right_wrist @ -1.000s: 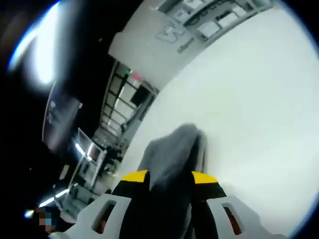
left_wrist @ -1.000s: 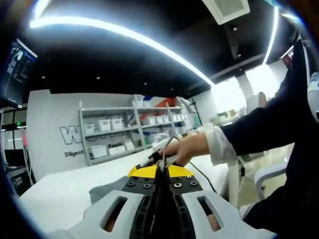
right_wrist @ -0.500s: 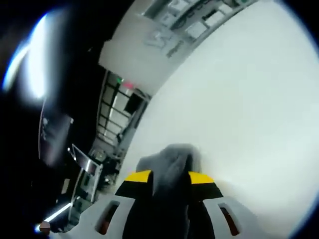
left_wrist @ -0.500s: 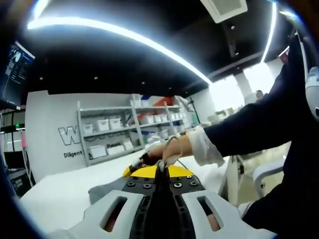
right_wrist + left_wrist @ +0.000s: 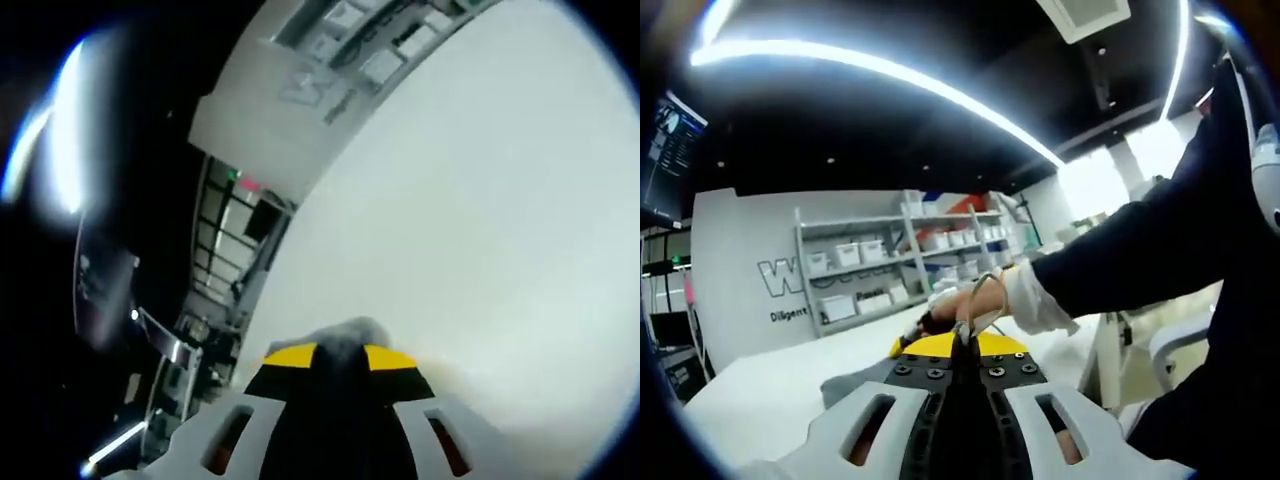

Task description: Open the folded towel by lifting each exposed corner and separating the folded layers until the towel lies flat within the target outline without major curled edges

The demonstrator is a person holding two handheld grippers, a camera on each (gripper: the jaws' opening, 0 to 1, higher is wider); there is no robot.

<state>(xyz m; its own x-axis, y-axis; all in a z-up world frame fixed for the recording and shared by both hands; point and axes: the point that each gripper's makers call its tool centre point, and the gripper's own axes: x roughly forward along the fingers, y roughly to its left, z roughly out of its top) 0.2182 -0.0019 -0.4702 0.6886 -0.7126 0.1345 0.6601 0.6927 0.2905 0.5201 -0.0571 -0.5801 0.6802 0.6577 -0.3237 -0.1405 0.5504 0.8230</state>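
The grey towel (image 5: 345,332) bulges up between the yellow-tipped jaws of my right gripper (image 5: 340,352), which is shut on it just above the white table (image 5: 480,220). In the left gripper view, my left gripper (image 5: 960,342) has its jaws pressed together, and a flap of the towel (image 5: 855,378) spreads out to their left on the table (image 5: 760,400); it looks shut on the cloth. Just beyond those jaws, a person's hand (image 5: 955,303) with a white cuff and dark sleeve holds a tool with a thin cable.
Shelves with white bins (image 5: 890,265) stand against the far wall behind the table. A dark monitor (image 5: 665,145) hangs at the upper left. A white chair (image 5: 1180,345) sits off the table's right end, behind the person's dark sleeve (image 5: 1140,250).
In the right gripper view the towel bulge between the jaws has shrunk and more bare table shows. In the left gripper view the hand and sleeve have shifted left, toward the jaw tips.
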